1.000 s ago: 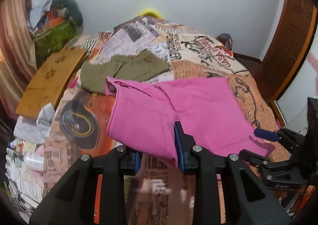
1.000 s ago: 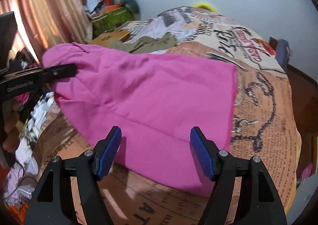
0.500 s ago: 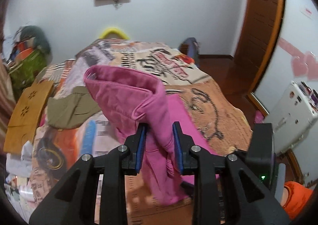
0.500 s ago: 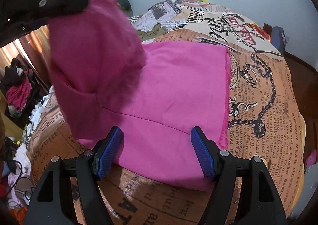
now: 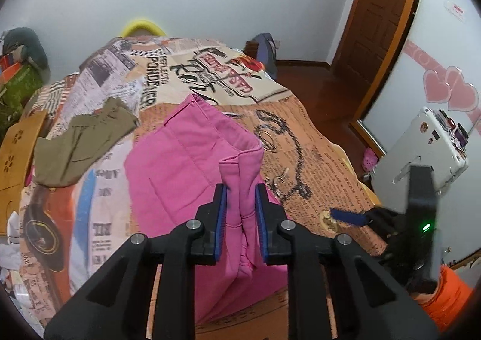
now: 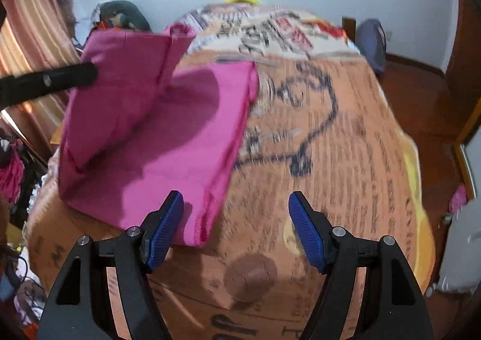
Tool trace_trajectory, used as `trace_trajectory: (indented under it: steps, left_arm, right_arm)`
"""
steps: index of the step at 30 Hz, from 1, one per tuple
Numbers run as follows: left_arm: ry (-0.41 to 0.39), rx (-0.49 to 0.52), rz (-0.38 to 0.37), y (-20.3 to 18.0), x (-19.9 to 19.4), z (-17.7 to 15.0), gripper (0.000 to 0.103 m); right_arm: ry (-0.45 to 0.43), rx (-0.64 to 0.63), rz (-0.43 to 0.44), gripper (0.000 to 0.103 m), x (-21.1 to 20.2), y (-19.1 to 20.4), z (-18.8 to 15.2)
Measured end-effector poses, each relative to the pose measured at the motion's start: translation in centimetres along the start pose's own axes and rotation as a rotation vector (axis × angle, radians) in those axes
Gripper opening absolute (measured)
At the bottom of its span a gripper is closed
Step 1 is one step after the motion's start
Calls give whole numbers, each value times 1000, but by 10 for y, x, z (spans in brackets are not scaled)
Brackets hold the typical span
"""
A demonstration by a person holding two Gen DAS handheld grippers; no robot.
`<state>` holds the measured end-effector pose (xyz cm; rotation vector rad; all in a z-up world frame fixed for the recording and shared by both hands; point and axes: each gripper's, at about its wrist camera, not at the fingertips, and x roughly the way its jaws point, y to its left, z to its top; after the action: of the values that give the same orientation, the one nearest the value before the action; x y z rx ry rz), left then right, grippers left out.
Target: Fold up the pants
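The pink pants [image 5: 186, 165] lie on the printed bedspread [image 5: 315, 153]. My left gripper [image 5: 240, 210] is shut on a bunched edge of the pants and holds that part lifted and carried over the rest. In the right wrist view the lifted flap [image 6: 126, 75] hangs from the left gripper above the flat pink layer [image 6: 168, 159]. My right gripper [image 6: 236, 220] is open and empty, low over the bed at the near right corner of the pants. It also shows in the left wrist view [image 5: 348, 217].
Folded olive pants [image 5: 81, 141] lie on the bed's left side, next to a wooden board [image 5: 15, 153]. A wooden door [image 5: 381, 12] and white appliance [image 5: 421, 147] stand to the right. Clutter and a curtain [image 6: 36, 39] line the left side.
My left gripper closed on the pants' edge, lifted it and carried it rightward over the rest. My right gripper stayed open and shifted right, off the cloth toward its corner.
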<state>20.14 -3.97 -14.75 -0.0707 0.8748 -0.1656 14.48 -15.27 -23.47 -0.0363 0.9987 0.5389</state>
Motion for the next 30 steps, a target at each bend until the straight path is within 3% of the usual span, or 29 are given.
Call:
trace_trajectory:
  steps: [5, 8, 16, 19, 22, 24, 26, 30]
  left_arm:
    - [44, 21, -37, -14, 14, -6, 13]
    - [74, 38, -52, -22, 23, -11, 4]
    - [126, 20, -57, -23, 34, -18, 4]
    - [89, 9, -41, -13, 21, -12, 5]
    - [59, 21, 9, 7, 9, -2, 15]
    - [63, 34, 48, 21, 8, 4, 41]
    - [67, 29, 77, 42, 10, 10, 54]
    - [127, 1, 110, 90, 28, 25, 62]
  right_arm:
    - [-19, -12, -10, 69, -1, 2, -3]
    - [-16, -7, -1, 69, -1, 1, -3]
    - [-13, 8, 15, 69, 3, -5, -1]
    - [-7, 13, 15, 69, 1, -6, 1]
    - [-21, 13, 16, 69, -7, -6, 4]
    - [-36, 10, 26, 69, -14, -4, 7]
    - [-54, 4, 29, 69, -20, -1, 9]
    - [-82, 3, 49, 69, -28, 7, 17]
